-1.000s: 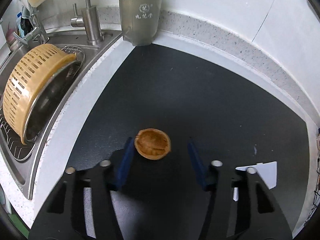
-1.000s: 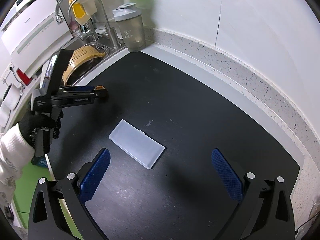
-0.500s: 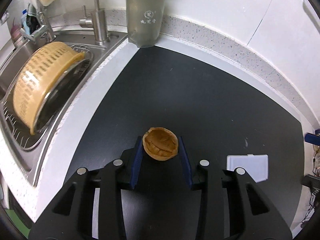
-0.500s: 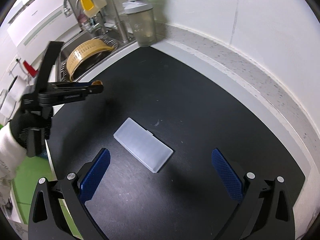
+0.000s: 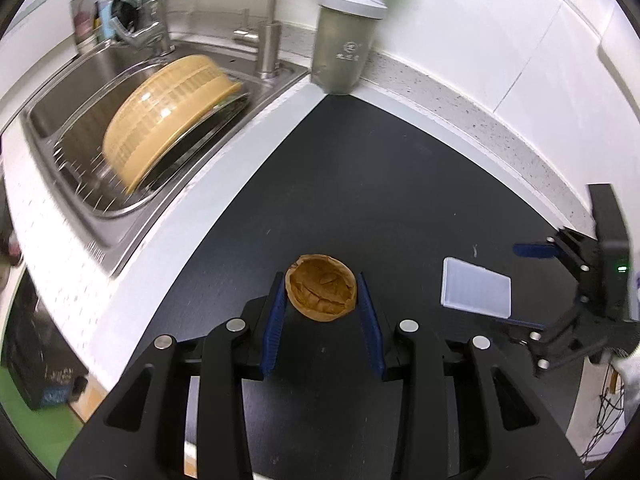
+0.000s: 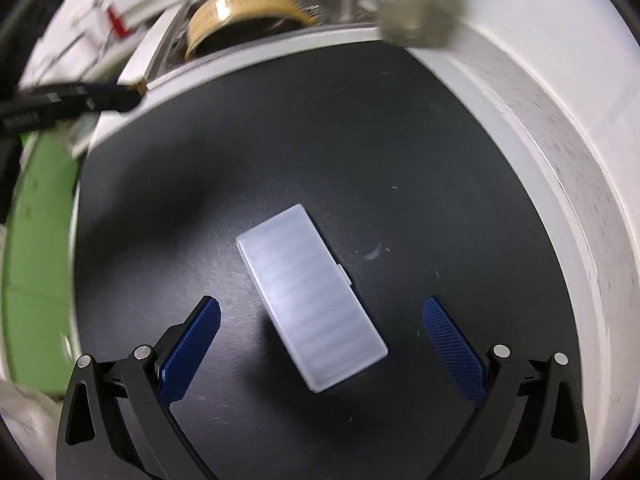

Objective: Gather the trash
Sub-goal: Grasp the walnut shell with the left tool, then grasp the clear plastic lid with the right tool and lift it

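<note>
A brown, bowl-shaped shell (image 5: 321,293) sits between the blue pads of my left gripper (image 5: 320,278), which is shut on it and holds it above the black counter surface (image 5: 380,180). In the right wrist view, the left gripper (image 6: 134,94) hangs at the upper left with a sliver of the shell at its tip. A flat white plastic box (image 6: 312,296) lies on the black surface. My right gripper (image 6: 320,303) hovers over it, open, one pad on each side and neither touching. In the left wrist view, the right gripper (image 5: 506,285) straddles the box (image 5: 476,292) at the right.
A steel sink (image 5: 80,92) at the left holds a yellow colander (image 5: 168,116) over a dark pan. A faucet (image 5: 272,40) and a grey shaker bottle (image 5: 344,40) stand at the back corner. A white speckled counter rim (image 5: 500,128) and a wall bound the black surface.
My left gripper closed on the shell and lifted it off the surface. My right gripper came down and rolled, so the white box now lies between its open pads.
</note>
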